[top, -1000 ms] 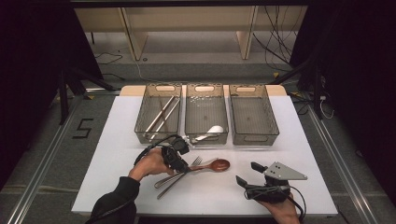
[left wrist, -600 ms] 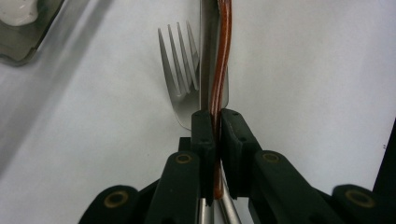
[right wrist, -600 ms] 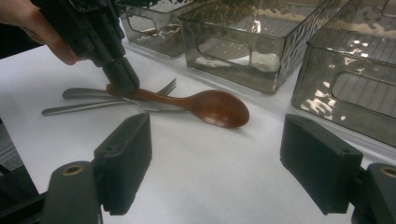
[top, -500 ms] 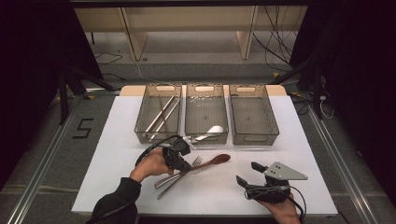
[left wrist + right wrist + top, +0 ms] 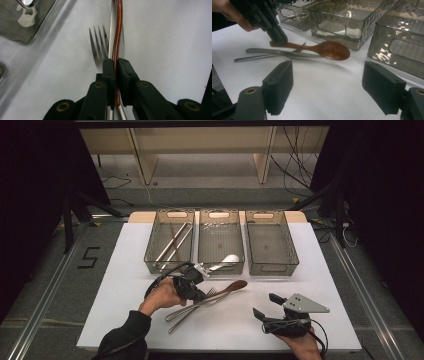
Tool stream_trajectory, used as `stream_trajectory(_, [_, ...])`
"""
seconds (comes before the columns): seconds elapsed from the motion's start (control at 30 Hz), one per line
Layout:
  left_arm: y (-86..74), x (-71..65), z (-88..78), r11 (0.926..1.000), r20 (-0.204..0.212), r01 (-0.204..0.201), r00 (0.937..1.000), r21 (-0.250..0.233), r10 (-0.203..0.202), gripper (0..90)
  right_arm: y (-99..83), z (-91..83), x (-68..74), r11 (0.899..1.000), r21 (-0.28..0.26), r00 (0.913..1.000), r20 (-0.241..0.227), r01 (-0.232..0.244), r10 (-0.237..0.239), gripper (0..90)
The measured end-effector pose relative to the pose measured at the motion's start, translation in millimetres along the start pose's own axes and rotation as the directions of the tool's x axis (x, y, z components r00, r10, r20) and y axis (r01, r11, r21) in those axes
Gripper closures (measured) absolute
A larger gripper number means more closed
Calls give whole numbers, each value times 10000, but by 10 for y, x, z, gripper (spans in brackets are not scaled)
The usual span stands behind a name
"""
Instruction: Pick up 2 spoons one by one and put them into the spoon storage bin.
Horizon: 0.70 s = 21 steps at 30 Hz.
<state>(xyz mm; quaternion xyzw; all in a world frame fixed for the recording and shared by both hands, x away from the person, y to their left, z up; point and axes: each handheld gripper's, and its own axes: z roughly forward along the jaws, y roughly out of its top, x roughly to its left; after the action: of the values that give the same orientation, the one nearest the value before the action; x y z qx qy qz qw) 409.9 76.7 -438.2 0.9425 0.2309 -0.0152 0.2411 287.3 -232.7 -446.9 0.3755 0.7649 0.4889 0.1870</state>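
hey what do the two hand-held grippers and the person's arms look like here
Both are black. The left hand-held gripper has blocky ribbed pads, brass-coloured pivot pins and a black cable looping from it. The right hand-held gripper carries a grey three-cornered plate and trails a black cable. The left forearm wears a black sleeve.

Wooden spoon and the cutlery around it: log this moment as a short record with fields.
held item: wooden spoon, handle clamped in left gripper
spoon bowl: raised just off the table
under spoon: fork and knife, lying crossed
right gripper: open, holds nothing, resting near table's front edge
bins: left bin holds chopsticks; middle bin a white spoon; right bin shows nothing inside
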Motion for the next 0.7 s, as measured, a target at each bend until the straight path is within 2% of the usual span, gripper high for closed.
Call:
stream_trajectory(0.27, [15, -18, -32, 9999, 26, -7, 10000, -153, 7, 841, -1, 2, 0, 10000, 15, 10000, -10, -8, 8, 259])
stream_trajectory(0.7, [58, -66, -133, 9983, -300, -110, 9995, -571, 93, 841, -3, 8, 1, 10000, -3, 10000, 10, -25, 25, 259])
